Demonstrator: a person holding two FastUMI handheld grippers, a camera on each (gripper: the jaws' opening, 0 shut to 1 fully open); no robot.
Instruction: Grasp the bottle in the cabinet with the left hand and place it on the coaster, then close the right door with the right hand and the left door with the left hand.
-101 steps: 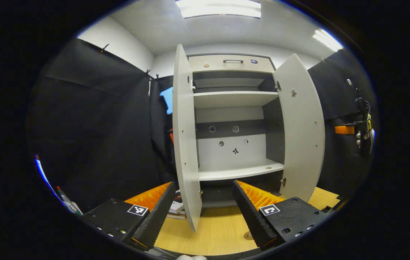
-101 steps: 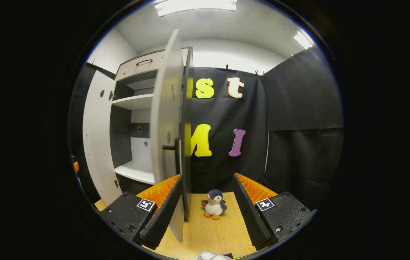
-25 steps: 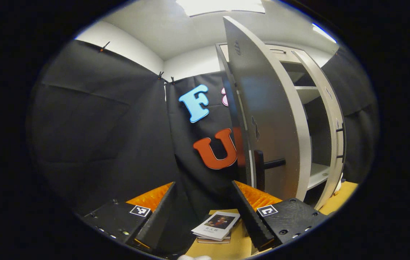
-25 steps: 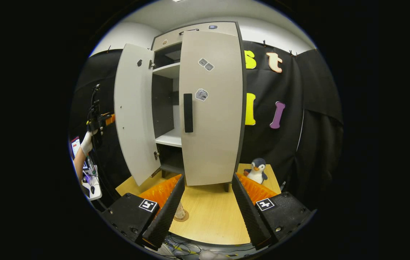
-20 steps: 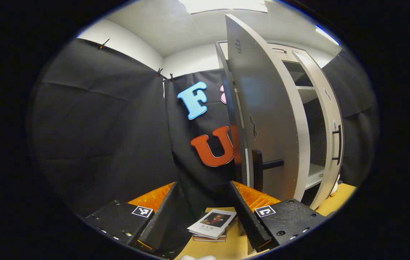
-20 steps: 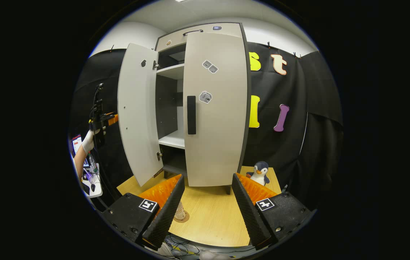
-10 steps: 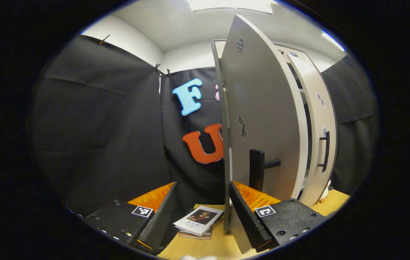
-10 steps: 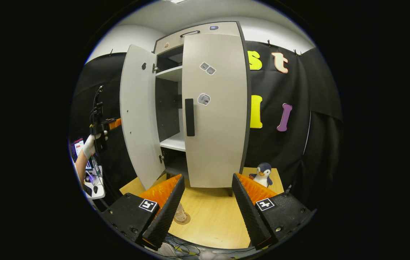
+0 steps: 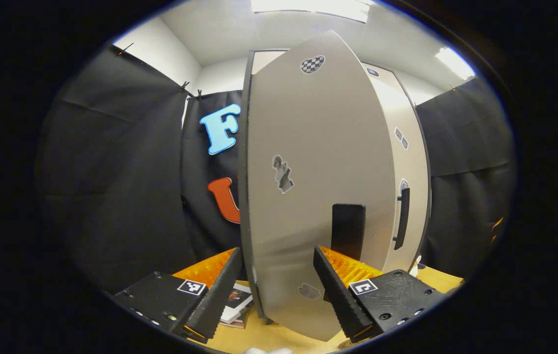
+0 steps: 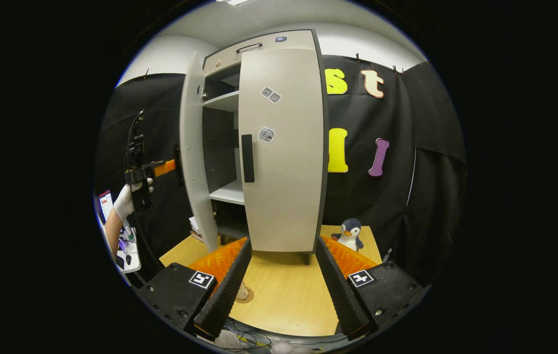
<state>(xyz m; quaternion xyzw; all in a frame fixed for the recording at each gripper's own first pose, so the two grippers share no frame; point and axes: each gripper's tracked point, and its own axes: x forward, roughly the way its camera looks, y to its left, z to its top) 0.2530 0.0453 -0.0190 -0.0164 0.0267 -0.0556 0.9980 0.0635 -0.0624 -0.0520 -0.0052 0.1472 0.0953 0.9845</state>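
Behind the spread right gripper, the cabinet's right door sits closed, while the left door, just ahead of the spread left gripper, remains ajar.

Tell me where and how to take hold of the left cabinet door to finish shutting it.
Grip or push at the dark vertical handle near the free edge of the left door, coming from its outer face. It is the only part that stands out, and it sits far from the hinge, so it likely swings easiest. The left gripper is open, just below it. The right door looks shut.
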